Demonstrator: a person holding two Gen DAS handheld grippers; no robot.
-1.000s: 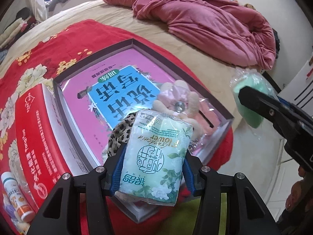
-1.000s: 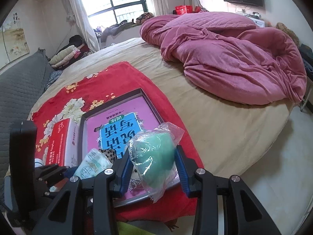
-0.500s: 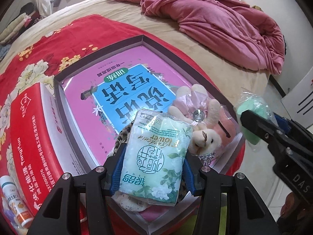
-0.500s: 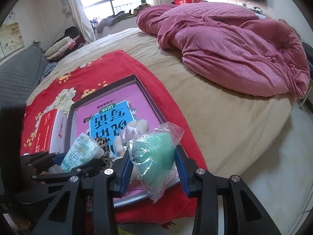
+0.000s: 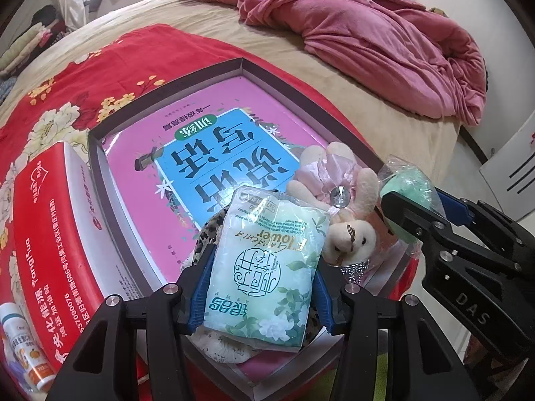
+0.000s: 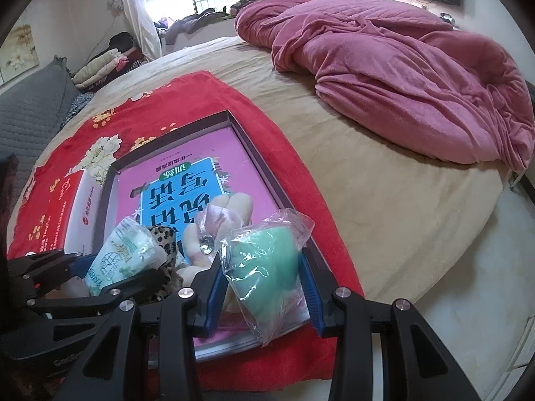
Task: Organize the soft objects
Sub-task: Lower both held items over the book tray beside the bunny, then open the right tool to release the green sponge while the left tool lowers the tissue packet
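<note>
While both hover over the tray's (image 5: 100, 173) near corner, the left gripper (image 5: 260, 287) pinches a tissue pack (image 5: 264, 267) and the right gripper (image 6: 264, 287) pinches a bagged green sponge (image 6: 267, 267); the tray's far half and the tan bed (image 6: 384, 200) beyond lie open.

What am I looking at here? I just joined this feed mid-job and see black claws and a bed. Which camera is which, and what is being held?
There is no robot arm: a person holds one two-finger gripper per hand, each with a fisheye camera looking along its fingers. In the left wrist view, the left gripper is shut on a pale green tissue pack. In the right wrist view, the right gripper is shut on a green sponge in a clear bag. Below them, on a red floral blanket, a shallow box holds a pink book, a plush toy and a leopard-print item.
</note>
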